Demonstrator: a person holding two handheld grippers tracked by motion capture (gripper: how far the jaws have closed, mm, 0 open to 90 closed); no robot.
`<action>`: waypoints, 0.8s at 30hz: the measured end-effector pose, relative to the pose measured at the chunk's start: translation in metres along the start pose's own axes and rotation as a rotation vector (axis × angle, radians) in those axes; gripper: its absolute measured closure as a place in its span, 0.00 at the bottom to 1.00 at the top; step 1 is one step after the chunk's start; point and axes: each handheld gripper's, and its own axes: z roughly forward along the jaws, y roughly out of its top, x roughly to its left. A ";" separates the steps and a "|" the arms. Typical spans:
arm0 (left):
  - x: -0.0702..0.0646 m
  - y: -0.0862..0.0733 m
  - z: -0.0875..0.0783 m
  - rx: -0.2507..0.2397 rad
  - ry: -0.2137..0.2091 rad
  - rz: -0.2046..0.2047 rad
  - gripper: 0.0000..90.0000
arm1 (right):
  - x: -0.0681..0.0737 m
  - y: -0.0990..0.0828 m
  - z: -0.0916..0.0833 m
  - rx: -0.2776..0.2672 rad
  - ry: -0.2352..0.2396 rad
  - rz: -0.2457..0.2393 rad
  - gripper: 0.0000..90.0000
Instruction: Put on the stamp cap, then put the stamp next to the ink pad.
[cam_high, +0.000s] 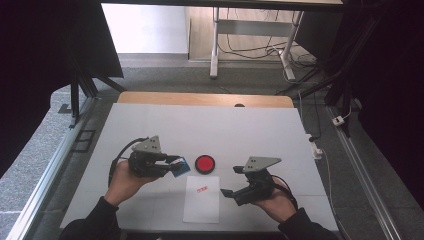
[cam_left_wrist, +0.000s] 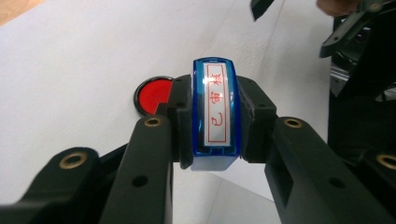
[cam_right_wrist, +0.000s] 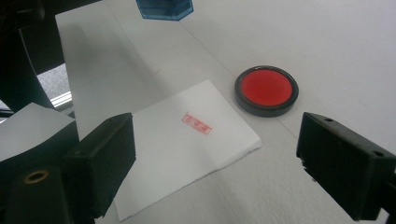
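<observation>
Up off the bench (cam_high: 150, 120), the left gripper (cam_high: 172, 165) has its jaws clamped on a blue stamp (cam_high: 181, 166), one jaw pressing each long side, as the left gripper view shows. The stamp's (cam_left_wrist: 215, 112) white label with red characters in a red frame faces that gripper's camera. It hangs over the bench's middle, just left of a round red ink pad (cam_high: 205, 163) in a black case, which sits on the white surface a little nearer the person's edge than the far one. A white sheet of paper (cam_high: 201, 200) lies flat below the pad, close to the near edge, and bears a small red rectangular imprint (cam_high: 202, 189) near its upper end. The right gripper (cam_high: 231, 181) is held toward the near right part of the bench, beside the paper's right edge; its jaws stand wide apart with nothing between them, and in the right gripper view the paper (cam_right_wrist: 187, 149), imprint (cam_right_wrist: 196, 124) and ink pad (cam_right_wrist: 266, 90) are seen beyond them.
</observation>
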 end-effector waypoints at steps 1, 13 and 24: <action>0.001 0.000 0.000 0.004 0.005 0.000 0.77 | 0.000 -0.001 -0.001 -0.003 -0.004 0.001 0.12; 0.010 -0.006 -0.004 0.022 0.055 -0.032 0.77 | -0.002 -0.017 -0.021 -0.016 -0.046 0.062 0.04; 0.021 -0.013 -0.009 0.026 0.104 -0.075 0.77 | -0.005 -0.026 -0.035 -0.036 -0.106 0.089 0.00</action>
